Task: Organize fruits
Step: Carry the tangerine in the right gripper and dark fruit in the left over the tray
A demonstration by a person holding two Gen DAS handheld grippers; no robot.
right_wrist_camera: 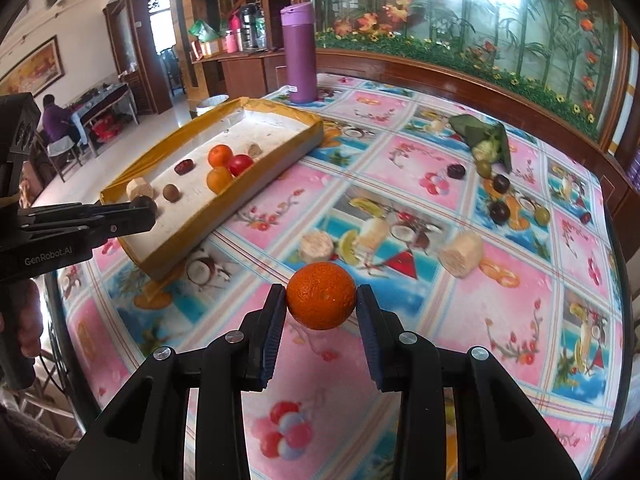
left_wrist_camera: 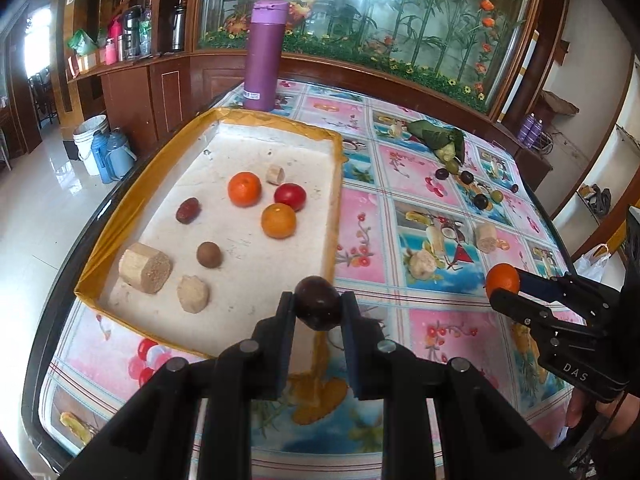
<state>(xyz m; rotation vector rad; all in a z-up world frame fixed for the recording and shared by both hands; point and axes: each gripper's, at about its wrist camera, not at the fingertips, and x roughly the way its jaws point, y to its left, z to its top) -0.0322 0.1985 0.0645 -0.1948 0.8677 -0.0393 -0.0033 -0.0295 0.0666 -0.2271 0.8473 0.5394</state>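
The left gripper (left_wrist_camera: 318, 306) pinches a dark plum (left_wrist_camera: 318, 303) between its two pads, held over the near right corner of the tray (left_wrist_camera: 208, 118), just inside its yellow rim. The right gripper (right_wrist_camera: 321, 302) pinches an orange (right_wrist_camera: 321, 295) between its pads above the table (right_wrist_camera: 520, 360), out over the pink and blue cloth and well apart from the tray. From the left wrist camera the right gripper shows at the right edge with that orange at its tip; from the right wrist camera the left gripper shows at the left edge with the plum at its tip over the tray's near end. Inside the tray lie two more oranges (left_wrist_camera: 244, 189) with a red tomato (left_wrist_camera: 290, 196) touching or just beside them near the middle, a red date (left_wrist_camera: 187, 211) toward the left wall, a small brown round fruit (left_wrist_camera: 209, 254) nearer the front, a pale chunk (left_wrist_camera: 275, 174) toward the far end, and two pale cut pieces (left_wrist_camera: 145, 267) at the near left corner. On the cloth right of the tray sit two further pale pieces (right_wrist_camera: 461, 255), one near the middle and one closer to the right edge. Toward the far right corner lies a green leaf bundle (right_wrist_camera: 486, 134) with dark plums (right_wrist_camera: 500, 212) and green fruits (right_wrist_camera: 542, 215) scattered just in front of it. A purple flask (right_wrist_camera: 298, 54) stands upright at the far edge, just behind the tray's far end.
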